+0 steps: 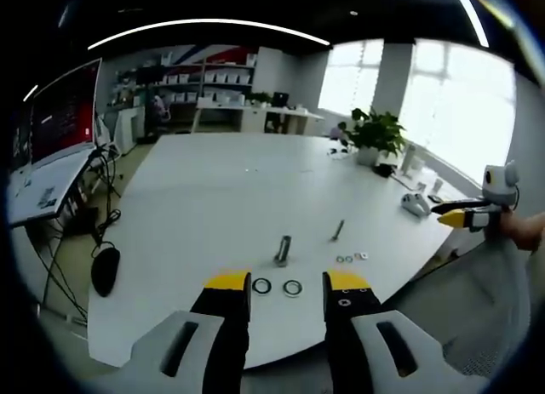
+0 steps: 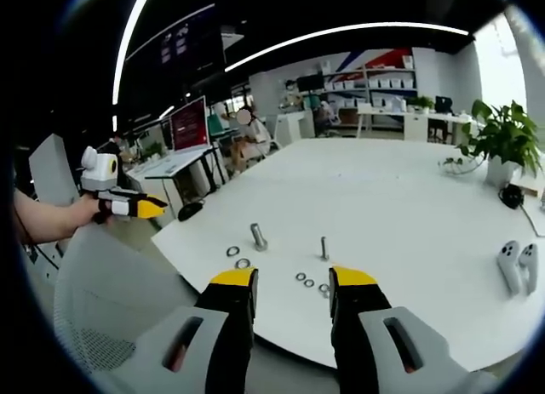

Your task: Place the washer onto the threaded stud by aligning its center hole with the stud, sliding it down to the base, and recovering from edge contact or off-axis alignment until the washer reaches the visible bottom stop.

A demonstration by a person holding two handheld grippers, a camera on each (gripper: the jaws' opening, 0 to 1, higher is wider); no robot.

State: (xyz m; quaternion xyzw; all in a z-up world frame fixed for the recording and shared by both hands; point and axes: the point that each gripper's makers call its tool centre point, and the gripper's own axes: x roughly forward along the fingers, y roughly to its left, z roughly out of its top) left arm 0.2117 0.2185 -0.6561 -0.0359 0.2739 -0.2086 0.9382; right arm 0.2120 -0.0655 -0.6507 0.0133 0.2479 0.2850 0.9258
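Observation:
A thick threaded stud [image 1: 283,249] stands upright near the white table's front edge, and a thinner bolt [image 1: 338,231] stands to its right. Two large washers [image 1: 261,286] [image 1: 292,288] lie flat just past my left gripper [image 1: 288,285], which hovers open and holds nothing. Smaller washers [image 1: 345,259] lie to the right. In the right gripper view the stud [image 2: 258,236], the thin bolt [image 2: 324,247], the large washers [image 2: 232,251] and the small washers [image 2: 301,276] lie beyond my right gripper [image 2: 293,279], which is open with nothing between its jaws. Both grippers are off the table's edge.
White table [image 1: 221,190] with a potted plant [image 1: 375,134] and white controllers [image 1: 415,204] at the far right. A black mouse [image 1: 105,269] and monitor [image 1: 60,113] sit on a desk at left. A mesh chair [image 2: 102,300] is by the table edge. A hand [image 2: 51,217] holds the left gripper.

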